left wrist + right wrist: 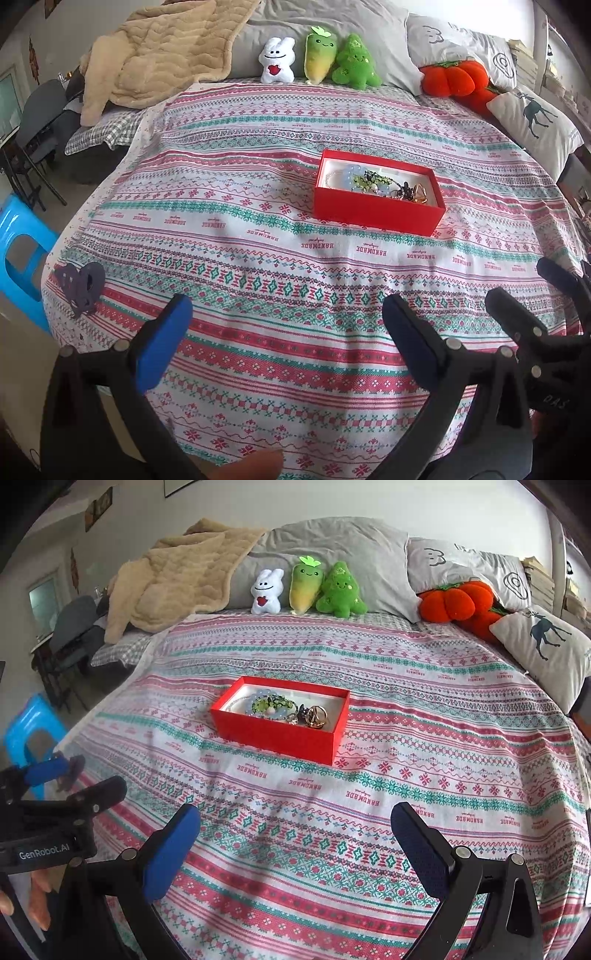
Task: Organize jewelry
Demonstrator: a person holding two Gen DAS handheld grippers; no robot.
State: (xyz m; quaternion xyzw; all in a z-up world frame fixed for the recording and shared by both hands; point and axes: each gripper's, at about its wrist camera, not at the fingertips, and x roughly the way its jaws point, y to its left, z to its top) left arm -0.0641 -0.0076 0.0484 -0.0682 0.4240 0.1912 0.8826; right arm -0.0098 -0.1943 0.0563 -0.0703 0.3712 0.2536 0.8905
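You face a bed point(406, 709) under a patterned red, teal and white cover, daylit, with grey pillows point(332, 550) and a beige blanket point(177, 579) against a pale wall point(277, 502). To your left stand a blue plastic stool point(31, 727) and a dark folding chair point(70, 635).

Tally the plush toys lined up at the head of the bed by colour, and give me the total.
White: 1, the rabbit
Green and yellow: 1, the radish-shaped plush
Green: 1, the tree-shaped plush
Orange: 2, the persimmon-shaped plush and a second orange plush partly hidden behind it
Total: 5
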